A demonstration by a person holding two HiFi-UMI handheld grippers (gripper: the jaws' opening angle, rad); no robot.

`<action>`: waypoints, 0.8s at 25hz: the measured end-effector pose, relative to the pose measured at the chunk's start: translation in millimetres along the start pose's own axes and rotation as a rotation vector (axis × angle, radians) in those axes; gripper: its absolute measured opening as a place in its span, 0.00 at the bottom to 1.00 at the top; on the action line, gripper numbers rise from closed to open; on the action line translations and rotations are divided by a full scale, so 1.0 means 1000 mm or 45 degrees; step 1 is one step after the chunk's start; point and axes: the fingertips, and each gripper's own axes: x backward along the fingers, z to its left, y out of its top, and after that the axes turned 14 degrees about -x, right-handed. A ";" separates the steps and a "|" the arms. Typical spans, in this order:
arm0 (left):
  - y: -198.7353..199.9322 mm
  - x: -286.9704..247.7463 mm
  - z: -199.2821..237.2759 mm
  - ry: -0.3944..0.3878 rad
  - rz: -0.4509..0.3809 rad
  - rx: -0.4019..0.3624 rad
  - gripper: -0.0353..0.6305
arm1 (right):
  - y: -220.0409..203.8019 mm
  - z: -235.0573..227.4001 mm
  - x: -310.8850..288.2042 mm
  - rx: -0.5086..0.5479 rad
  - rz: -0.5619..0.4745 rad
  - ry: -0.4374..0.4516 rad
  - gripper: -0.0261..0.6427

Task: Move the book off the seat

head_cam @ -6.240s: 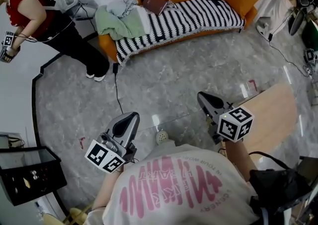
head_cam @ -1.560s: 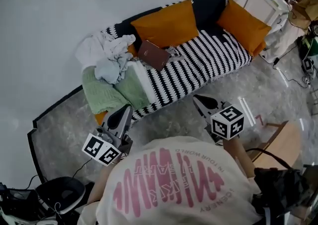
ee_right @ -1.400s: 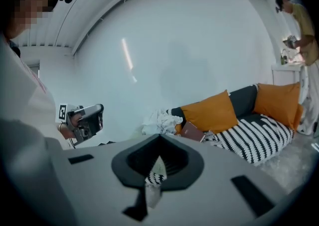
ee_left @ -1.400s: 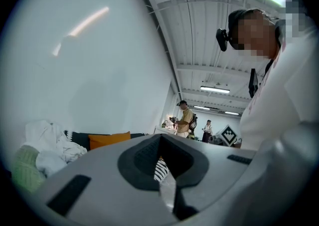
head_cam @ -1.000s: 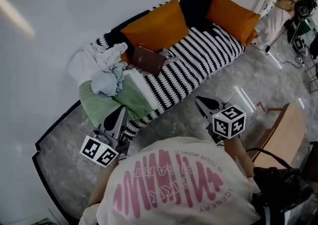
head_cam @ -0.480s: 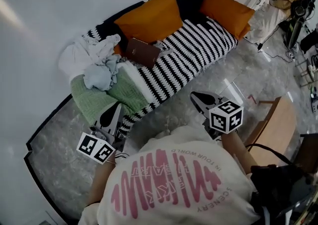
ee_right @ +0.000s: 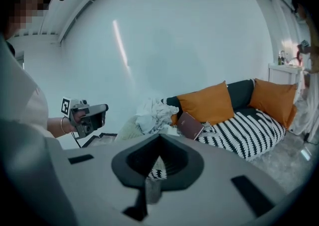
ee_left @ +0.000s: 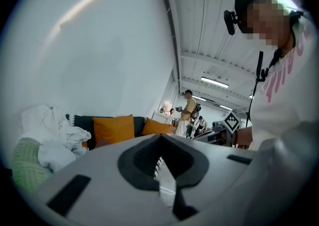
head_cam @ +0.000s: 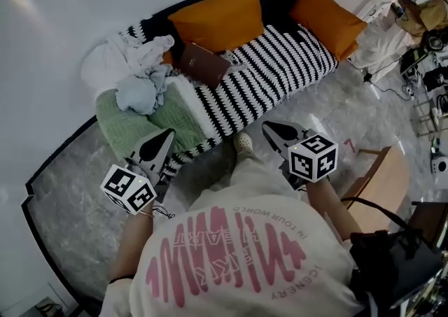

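Bright, even overhead light; heavy fisheye distortion, blurred edges

Left claw and right claw held out front, well apart, both closed and empty.

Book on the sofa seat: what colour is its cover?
Dark reddish-brown. The book shows best in the head view, lying on the striped sofa.

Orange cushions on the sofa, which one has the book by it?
The orange cushion beside the heap of clothes: the book rests at its lower edge. The other cushion sits clear of it.
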 end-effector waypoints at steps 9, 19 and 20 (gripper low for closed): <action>-0.013 -0.011 0.008 0.042 0.067 -0.005 0.06 | 0.019 -0.020 -0.031 0.046 0.074 0.075 0.05; -0.023 -0.073 0.018 0.111 0.074 0.098 0.06 | 0.054 -0.062 -0.080 0.062 0.181 0.181 0.05; -0.021 -0.082 0.018 0.121 0.069 0.108 0.06 | 0.060 -0.068 -0.083 0.058 0.195 0.192 0.05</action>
